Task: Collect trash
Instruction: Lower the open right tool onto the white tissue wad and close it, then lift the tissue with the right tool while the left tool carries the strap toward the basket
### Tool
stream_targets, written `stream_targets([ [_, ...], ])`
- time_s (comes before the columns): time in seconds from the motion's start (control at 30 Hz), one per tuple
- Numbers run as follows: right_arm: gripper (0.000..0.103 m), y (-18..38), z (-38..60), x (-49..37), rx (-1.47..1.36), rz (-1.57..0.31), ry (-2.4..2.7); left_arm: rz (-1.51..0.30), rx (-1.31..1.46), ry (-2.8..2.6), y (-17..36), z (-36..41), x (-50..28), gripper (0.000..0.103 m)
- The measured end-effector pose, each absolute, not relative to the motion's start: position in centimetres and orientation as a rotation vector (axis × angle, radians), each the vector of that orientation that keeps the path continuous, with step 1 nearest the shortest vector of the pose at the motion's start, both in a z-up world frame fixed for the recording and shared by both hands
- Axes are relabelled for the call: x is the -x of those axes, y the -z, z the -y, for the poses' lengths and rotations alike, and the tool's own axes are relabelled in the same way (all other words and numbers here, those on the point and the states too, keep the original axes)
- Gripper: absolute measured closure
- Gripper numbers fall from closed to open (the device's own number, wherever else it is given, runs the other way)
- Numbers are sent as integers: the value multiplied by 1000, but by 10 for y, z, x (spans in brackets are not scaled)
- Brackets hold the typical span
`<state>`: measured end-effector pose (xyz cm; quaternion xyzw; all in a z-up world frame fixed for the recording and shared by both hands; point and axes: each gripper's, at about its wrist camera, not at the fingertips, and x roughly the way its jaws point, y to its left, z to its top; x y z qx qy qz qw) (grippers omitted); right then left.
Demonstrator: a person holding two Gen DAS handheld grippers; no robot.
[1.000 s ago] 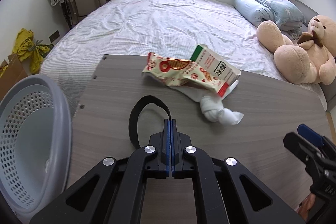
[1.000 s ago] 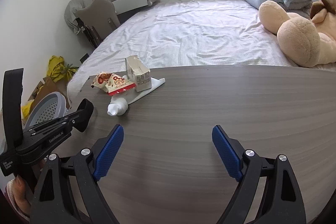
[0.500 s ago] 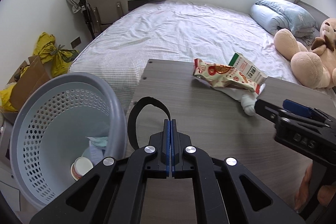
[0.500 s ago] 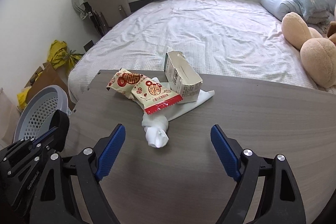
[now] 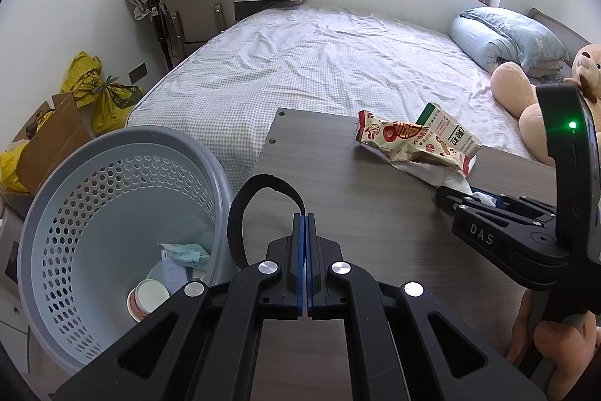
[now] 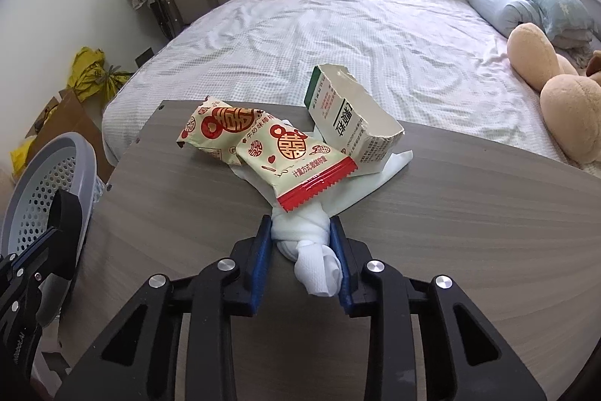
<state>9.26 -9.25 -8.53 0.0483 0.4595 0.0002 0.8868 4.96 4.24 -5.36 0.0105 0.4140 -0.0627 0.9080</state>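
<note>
Both jaws closed: right gripper [image 6: 300, 247] pinches knotted tissue [image 6: 311, 247]; left gripper [image 5: 305, 250] empty.

The black left gripper [image 5: 304, 239] has its blue-padded jaws pressed together over the grey wood-grain bench [image 5: 338, 198]. At nine o'clock stands a grey perforated plastic basket [image 5: 112, 213] holding a paper cup [image 5: 146, 297]. At two o'clock lie a cream-and-red snack wrapper [image 5: 405, 139], a torn carton [image 5: 450, 134] and white tissue [image 5: 432, 173], which the right gripper [image 5: 484, 202] reaches from three o'clock.
</note>
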Motion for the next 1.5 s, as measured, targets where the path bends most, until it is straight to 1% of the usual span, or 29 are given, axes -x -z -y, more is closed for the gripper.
stream_targets([
  [0.5,73,63,99,-33,-139,-936,-90,-841,-15,137,40,-45,-34,102],
  [1.03,73,10,107,19,-144,-799,-73,-807,0,154,15,-51,-10,102],
  [1.5,73,-13,83,26,-133,-744,-139,-757,-3,113,-4,-72,4,102],
])
